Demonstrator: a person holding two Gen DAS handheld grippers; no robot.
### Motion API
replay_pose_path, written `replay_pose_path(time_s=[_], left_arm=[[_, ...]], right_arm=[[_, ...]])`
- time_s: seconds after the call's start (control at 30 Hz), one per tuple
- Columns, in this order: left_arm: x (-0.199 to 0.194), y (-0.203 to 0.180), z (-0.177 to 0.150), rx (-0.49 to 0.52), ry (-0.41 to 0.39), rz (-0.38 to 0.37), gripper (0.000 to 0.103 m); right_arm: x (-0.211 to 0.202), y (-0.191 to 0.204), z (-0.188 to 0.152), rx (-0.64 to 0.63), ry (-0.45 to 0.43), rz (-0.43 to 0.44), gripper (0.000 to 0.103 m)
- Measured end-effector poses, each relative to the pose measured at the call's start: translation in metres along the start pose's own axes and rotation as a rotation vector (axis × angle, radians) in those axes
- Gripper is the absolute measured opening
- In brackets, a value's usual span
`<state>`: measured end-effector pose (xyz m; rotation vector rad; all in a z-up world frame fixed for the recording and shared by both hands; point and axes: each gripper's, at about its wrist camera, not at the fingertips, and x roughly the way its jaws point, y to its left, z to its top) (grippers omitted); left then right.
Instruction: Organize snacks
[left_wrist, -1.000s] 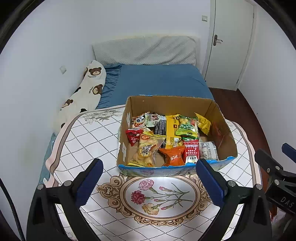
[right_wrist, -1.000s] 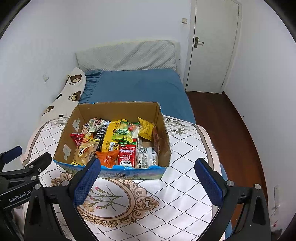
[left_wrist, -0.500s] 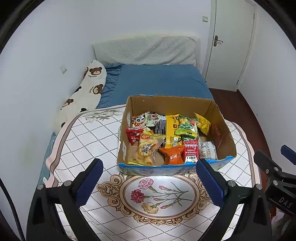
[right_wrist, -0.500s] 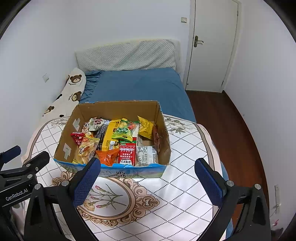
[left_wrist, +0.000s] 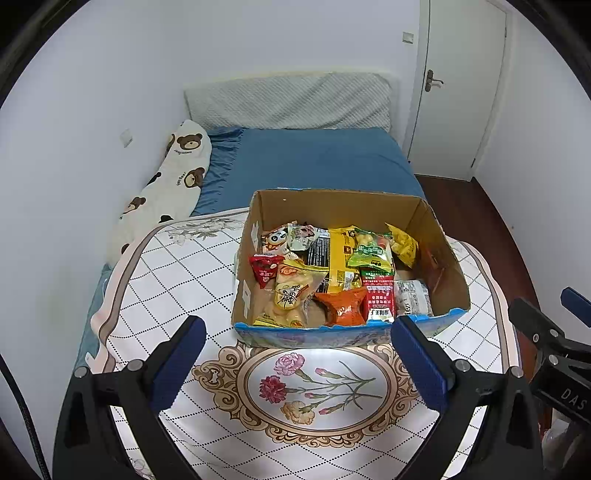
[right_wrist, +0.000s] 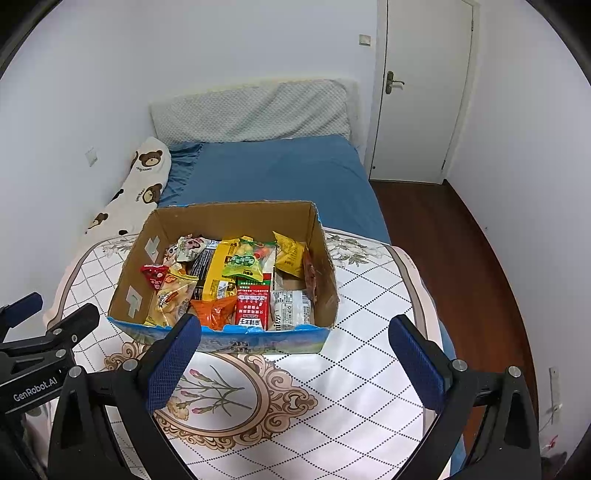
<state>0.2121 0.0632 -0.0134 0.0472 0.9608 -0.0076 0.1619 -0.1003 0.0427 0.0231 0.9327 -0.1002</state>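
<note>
Crinkly foil and plastic snack packets (left_wrist: 334, 275) lie heaped and overlapping inside the cardboard box (left_wrist: 343, 206), so a pinch at one could drag its neighbour up or slip off the slick film; the box could also skid on the quilted cloth (left_wrist: 177, 269). The left gripper (left_wrist: 295, 363) and right gripper (right_wrist: 293, 363) both hover just in front of the box, level, fingers spread wide, holding nothing.

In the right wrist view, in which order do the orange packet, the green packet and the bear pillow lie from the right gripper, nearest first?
From the right gripper:
1. Orange packet, at the box's near wall.
2. Green packet, deeper in the box, toward its middle.
3. Bear pillow, behind the box on the left, by the wall.
</note>
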Motion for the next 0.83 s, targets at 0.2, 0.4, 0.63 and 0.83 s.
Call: replay_pose_path(time_s=[0.2,0.4,0.63,0.83], left_arm=[[-0.0005,-0.0009,-0.0004,-0.001,0.003,-0.001,0.103],[-0.0005,-0.0010,-0.0007,0.000,0.003,-0.001,0.103],[-0.0001,-0.0008,-0.0010,0.001,0.001,0.001,0.103],[-0.0013,-0.0004,-0.0011,0.002,-0.007,0.001,0.103]], right_arm=[[-0.0007,-0.0009,-0.0017,0.007,0.001,-0.005,0.103],[-0.0007,-0.0011,-0.0021,0.007,0.002,-0.006,0.103],[-0.0008,-0.0013,-0.0025,0.010,0.002,-0.005,0.103],[-0.0013,-0.0009,-0.0034,0.009,0.003,-0.006,0.103]])
